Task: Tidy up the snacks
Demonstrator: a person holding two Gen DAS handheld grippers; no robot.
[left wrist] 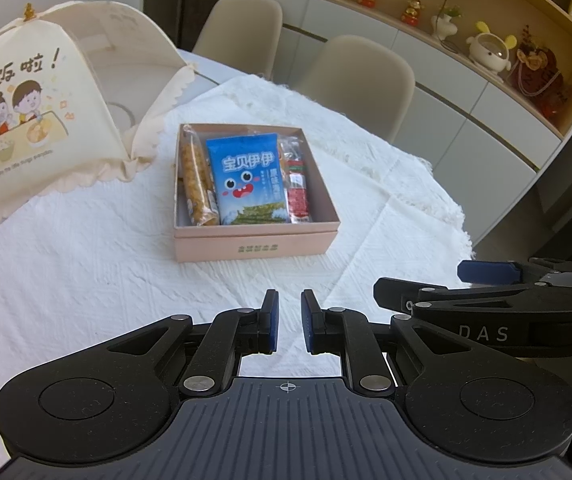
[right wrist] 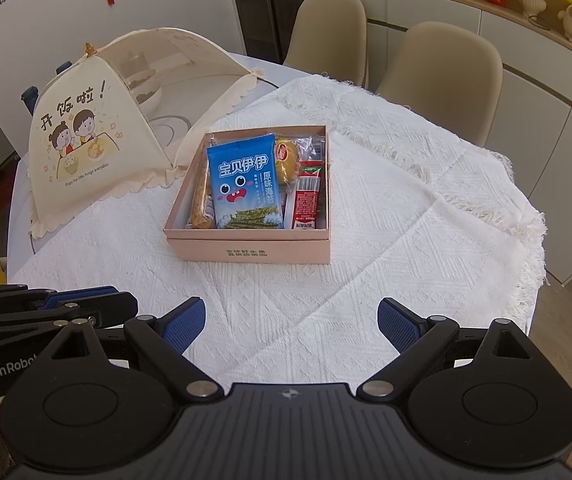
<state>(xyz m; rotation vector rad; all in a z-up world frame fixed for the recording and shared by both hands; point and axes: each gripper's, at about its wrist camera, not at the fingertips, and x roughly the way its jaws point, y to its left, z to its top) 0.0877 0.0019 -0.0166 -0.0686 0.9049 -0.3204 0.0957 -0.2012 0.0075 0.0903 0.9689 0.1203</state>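
A pink cardboard box (left wrist: 253, 246) (right wrist: 253, 252) sits in the middle of the white tablecloth. In it lie a blue seaweed packet (left wrist: 247, 182) (right wrist: 245, 186), a long yellow snack bar (left wrist: 197, 178) (right wrist: 199, 204) at its left, a red packet (left wrist: 298, 192) (right wrist: 308, 202) at its right and a round yellow cake (right wrist: 286, 160). My left gripper (left wrist: 290, 320) hovers in front of the box, its jaws nearly closed with a narrow gap, holding nothing. My right gripper (right wrist: 292, 326) is wide open and empty, also in front of the box.
A cream mesh food cover (left wrist: 33, 120) (right wrist: 97, 132) with a cartoon print stands left of the box, with bowls under it. Two beige chairs (left wrist: 354, 80) (right wrist: 442, 76) stand behind the round table. The tablecloth's fringed edge (right wrist: 526, 216) hangs at the right.
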